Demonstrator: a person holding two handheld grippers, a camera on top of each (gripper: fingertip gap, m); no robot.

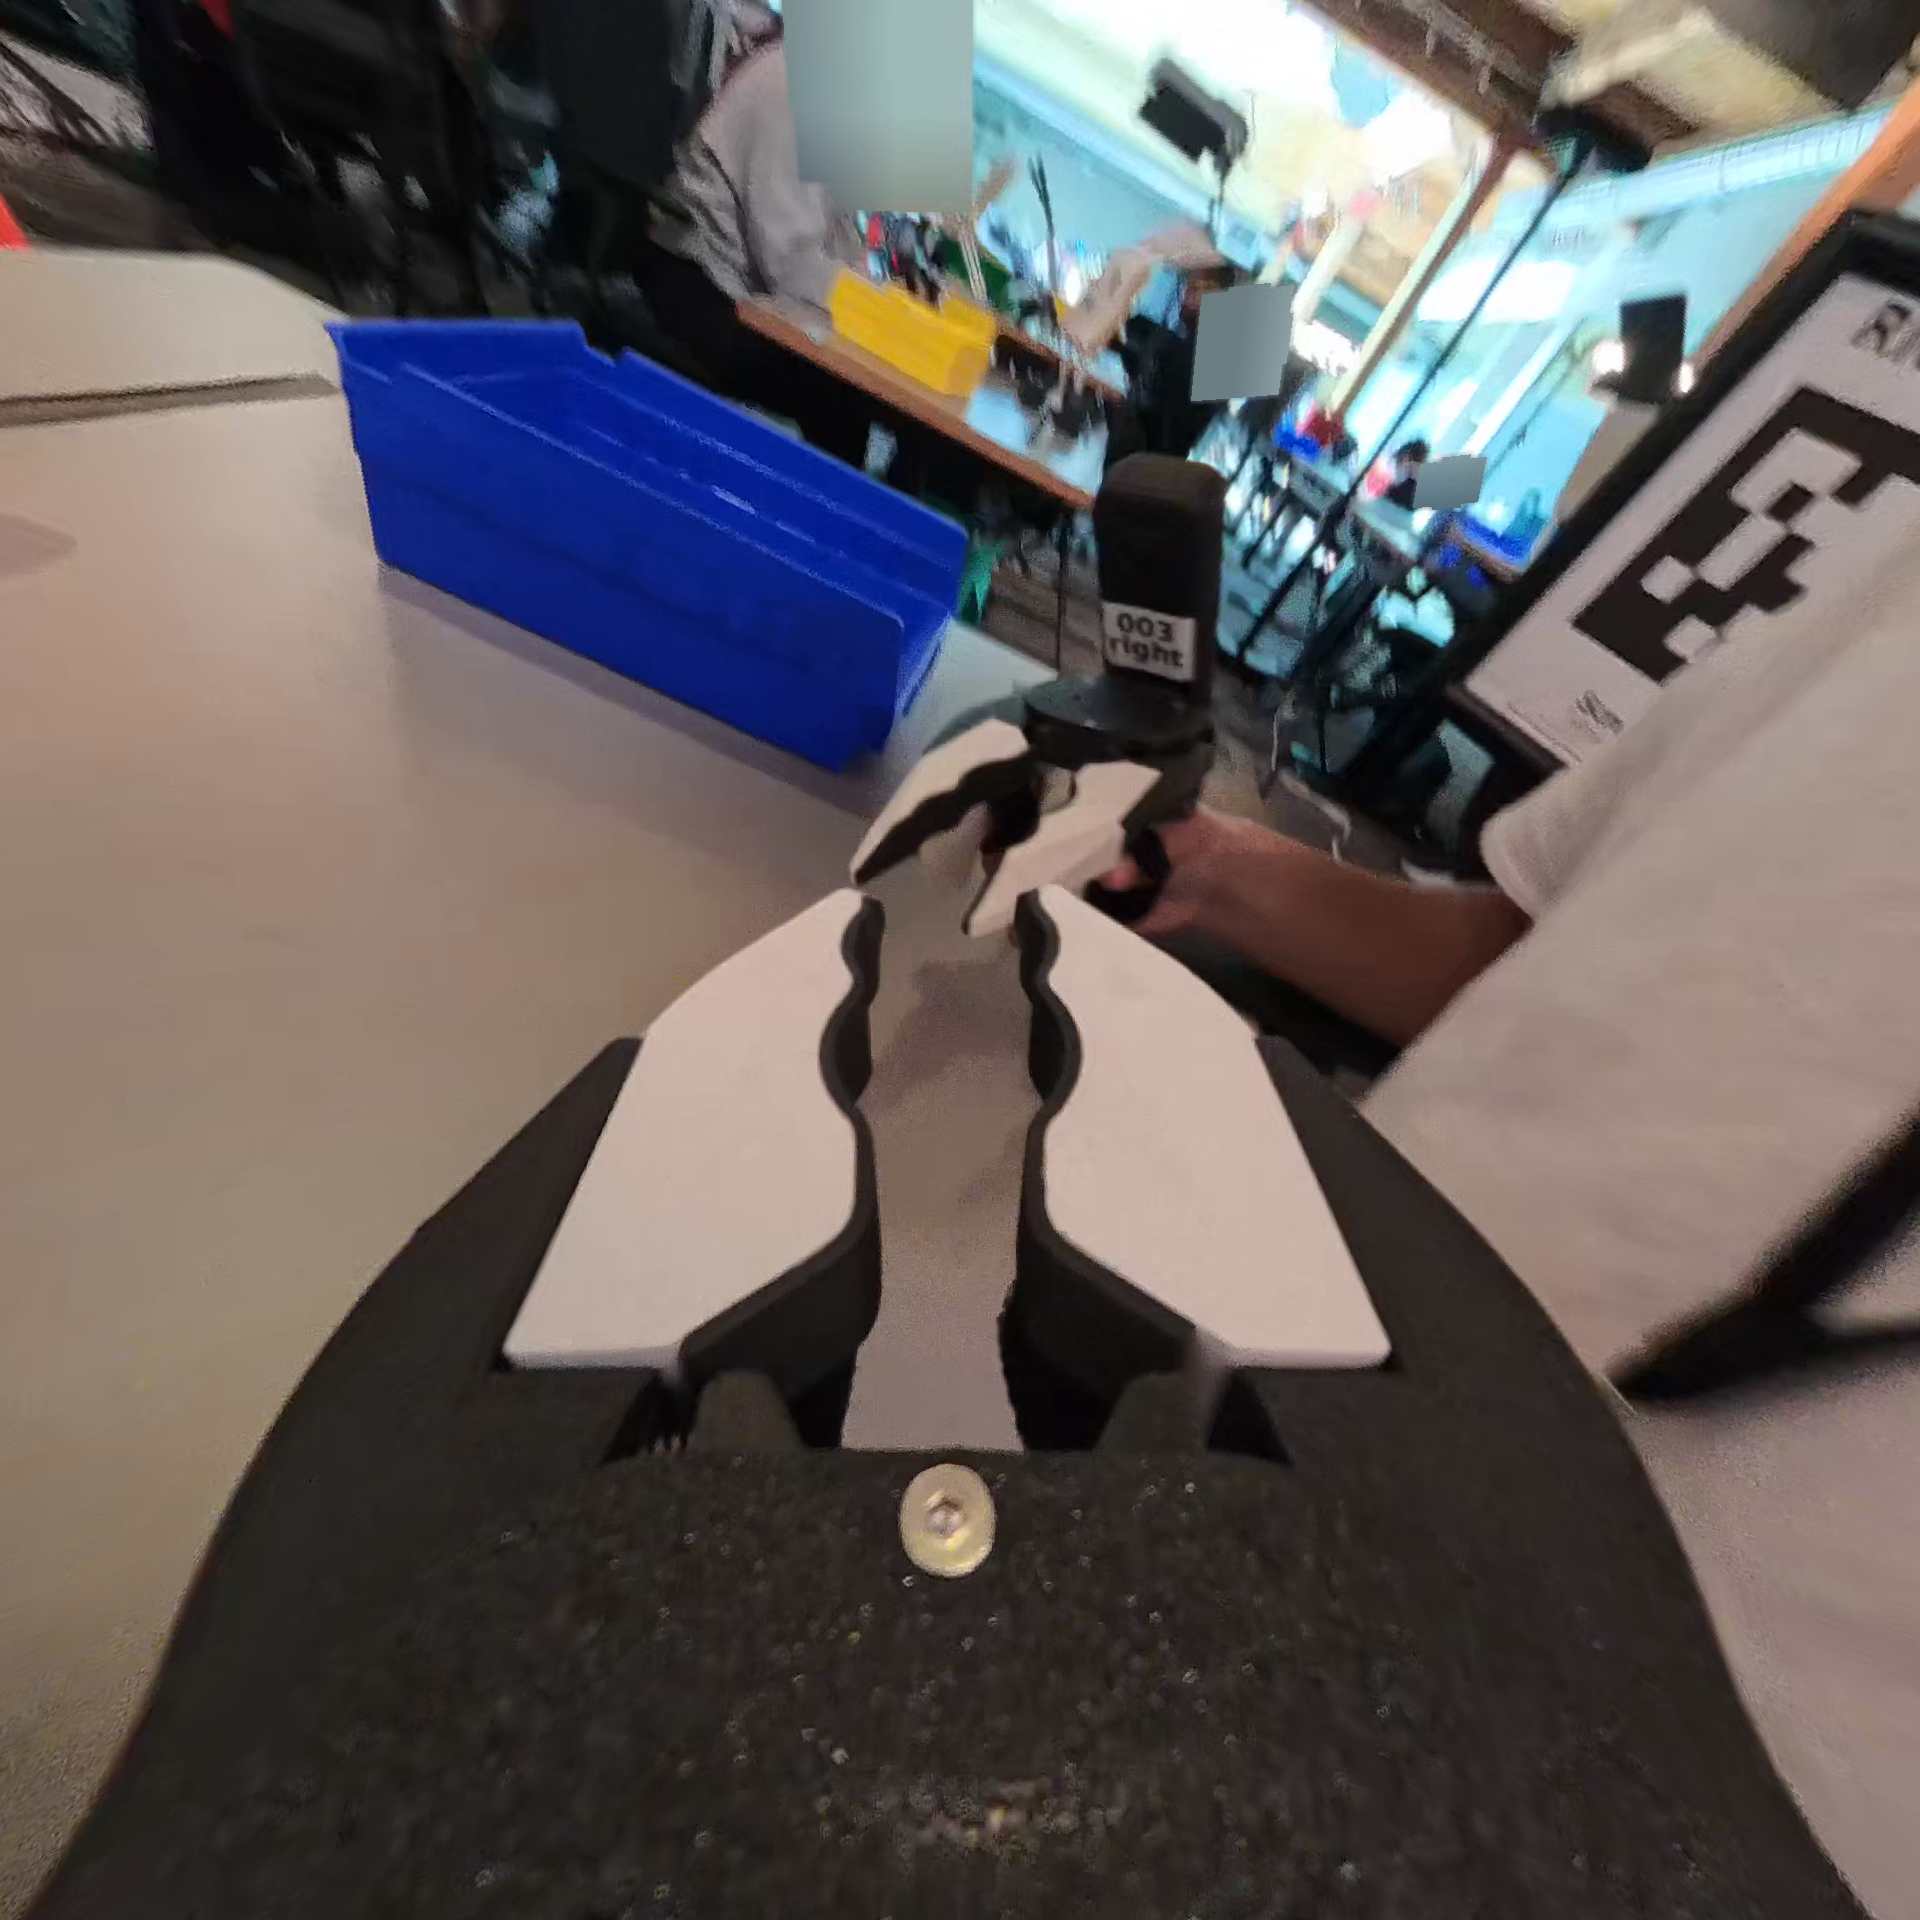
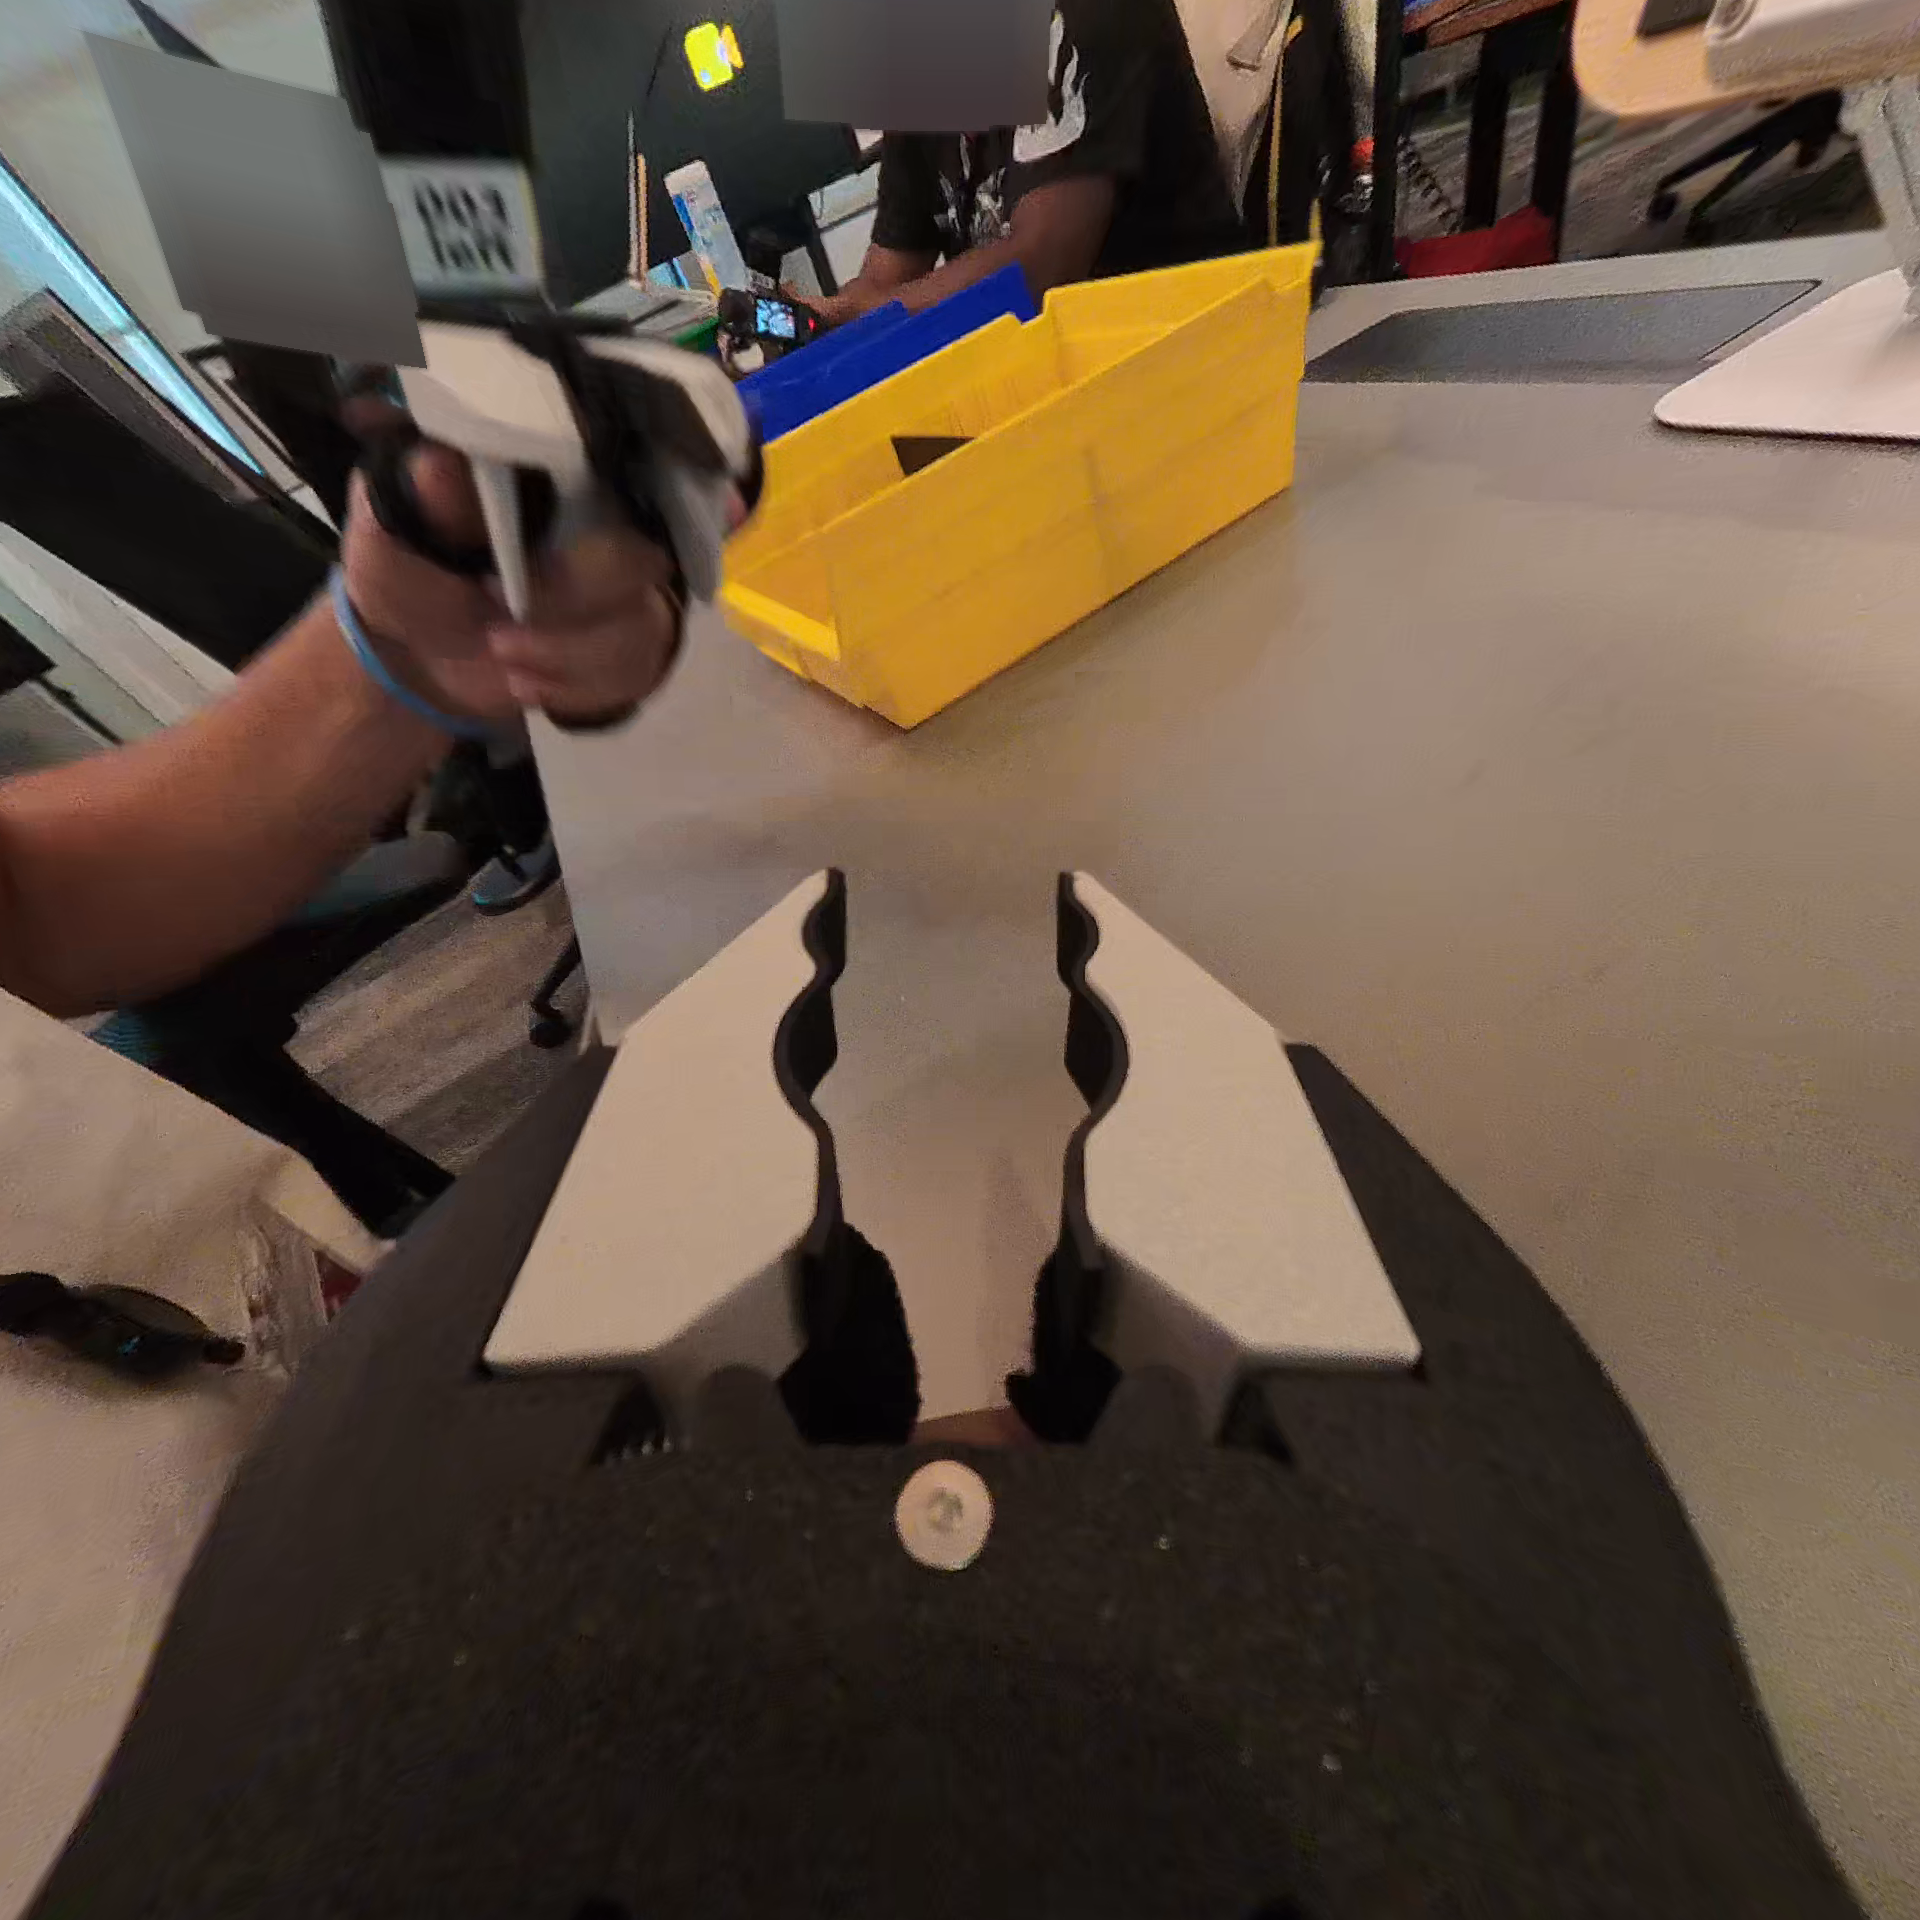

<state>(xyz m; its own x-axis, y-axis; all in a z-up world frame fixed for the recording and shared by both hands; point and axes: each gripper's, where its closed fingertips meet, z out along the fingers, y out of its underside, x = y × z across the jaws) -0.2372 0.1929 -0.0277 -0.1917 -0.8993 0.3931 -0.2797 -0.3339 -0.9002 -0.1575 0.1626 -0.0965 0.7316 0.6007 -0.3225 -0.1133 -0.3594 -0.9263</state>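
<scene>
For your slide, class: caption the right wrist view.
Open right gripper empty above grey table, yellow bin ahead.

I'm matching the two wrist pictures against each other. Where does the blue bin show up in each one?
Left wrist view: the blue bin sits upper left on the grey table, ahead and left of the left gripper.
Right wrist view: only its blue edge shows, upper centre, behind the yellow bin.
Shared landmark: the grey table, also under the right gripper.

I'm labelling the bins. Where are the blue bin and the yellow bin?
blue bin (image 1: 665, 540), left wrist view, on its long side wall.
yellow bin (image 2: 997, 561), right wrist view, on its near side wall.
</scene>
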